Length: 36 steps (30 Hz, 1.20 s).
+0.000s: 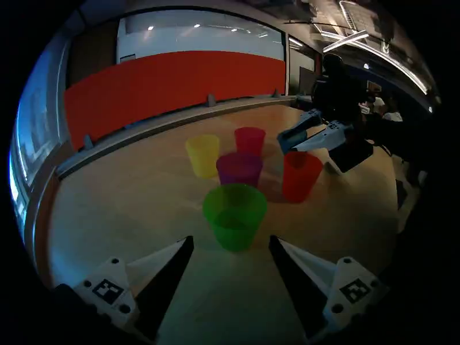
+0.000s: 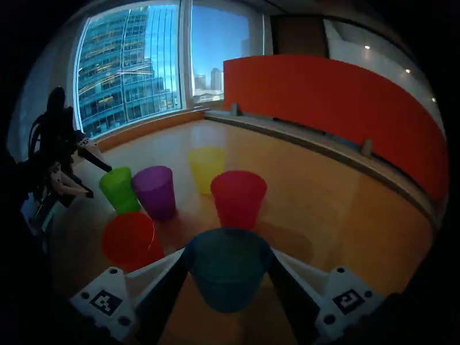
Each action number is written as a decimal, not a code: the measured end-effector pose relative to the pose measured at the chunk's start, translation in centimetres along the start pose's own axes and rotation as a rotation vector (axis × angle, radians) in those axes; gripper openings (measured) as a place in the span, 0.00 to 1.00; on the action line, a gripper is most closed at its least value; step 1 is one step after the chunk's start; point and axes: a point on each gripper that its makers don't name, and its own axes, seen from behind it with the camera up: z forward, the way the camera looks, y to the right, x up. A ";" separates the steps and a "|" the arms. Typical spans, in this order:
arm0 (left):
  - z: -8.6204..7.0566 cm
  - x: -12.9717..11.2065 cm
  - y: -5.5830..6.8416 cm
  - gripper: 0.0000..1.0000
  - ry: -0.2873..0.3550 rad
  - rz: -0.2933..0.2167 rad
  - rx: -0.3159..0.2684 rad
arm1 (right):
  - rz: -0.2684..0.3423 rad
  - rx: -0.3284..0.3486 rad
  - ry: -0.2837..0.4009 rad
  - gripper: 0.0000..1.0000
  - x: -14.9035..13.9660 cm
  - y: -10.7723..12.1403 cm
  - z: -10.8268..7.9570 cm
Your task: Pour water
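Note:
Five translucent cups stand clustered on the wooden table (image 1: pixel 126 195): green (image 1: pixel 234 215), purple (image 1: pixel 240 168), yellow (image 1: pixel 202 154), pink-red (image 1: pixel 249 141) and orange (image 1: pixel 300 175). My left gripper (image 1: pixel 230 253) is open, its fingertips on either side of the green cup's base without touching it. My right gripper (image 2: pixel 227 254) is shut on a blue cup (image 2: pixel 227 276). In the left gripper view the right gripper (image 1: pixel 294 135) holds that blue cup (image 1: pixel 286 141) leaning just above the orange cup's rim. In the right gripper view the orange cup (image 2: pixel 129 238) lies below left and the left gripper (image 2: pixel 99 183) sits by the green cup (image 2: pixel 119 188). I cannot make out any water.
A long orange-red wall panel (image 1: pixel 172 83) and a raised ledge (image 1: pixel 172 121) run along the table's far side. Large windows (image 2: pixel 132 63) stand beyond the table. The purple (image 2: pixel 154 190), yellow (image 2: pixel 206 167) and pink-red (image 2: pixel 237 198) cups crowd the middle. Bare tabletop lies to the right (image 2: pixel 356 230).

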 end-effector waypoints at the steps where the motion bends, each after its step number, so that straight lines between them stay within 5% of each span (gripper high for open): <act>1: 0.0 0.1 0.0 0.98 0.002 -0.005 -0.001 | -0.002 -0.001 -0.001 0.91 -0.1 0.0 0.0; 36: -0.6 0.2 0.1 0.98 0.014 -0.009 0.004 | -0.034 -0.029 -0.030 1.00 -2.1 -0.7 -2.0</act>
